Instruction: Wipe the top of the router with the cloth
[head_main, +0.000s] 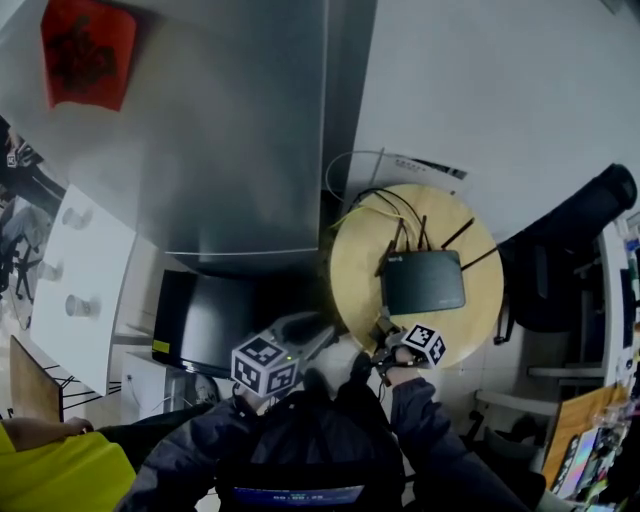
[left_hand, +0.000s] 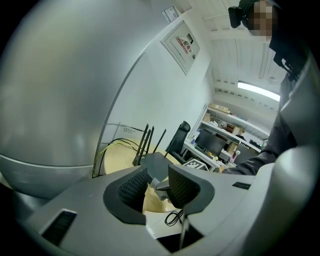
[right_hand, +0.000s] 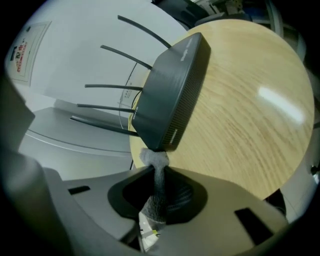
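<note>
While the black router (head_main: 425, 282) lies flat toward the near right of the round wooden desk (head_main: 360, 250), its antennas (right_hand: 115, 90) and cables (head_main: 385, 205) trail off its far edge, and its top looks bare and within reach. At its near left corner hangs the tip of a grey cloth (right_hand: 157, 185), pinched in a narrow grip by the right hand-held gripper (right_hand: 159, 192). The tuft seems just to meet that corner, though I cannot say for sure that it touches. I would judge the wipe only about to begin: the cloth has arrived but none of it lies across the lid. Next, I think, the cloth must be brought up onto the top and dragged across toward the antennas, pressing lightly so the router does not skid. Off to the left, short of the desk, the left hand-held gripper (left_hand: 156, 185) has its jaws apart and nothing in them.
</note>
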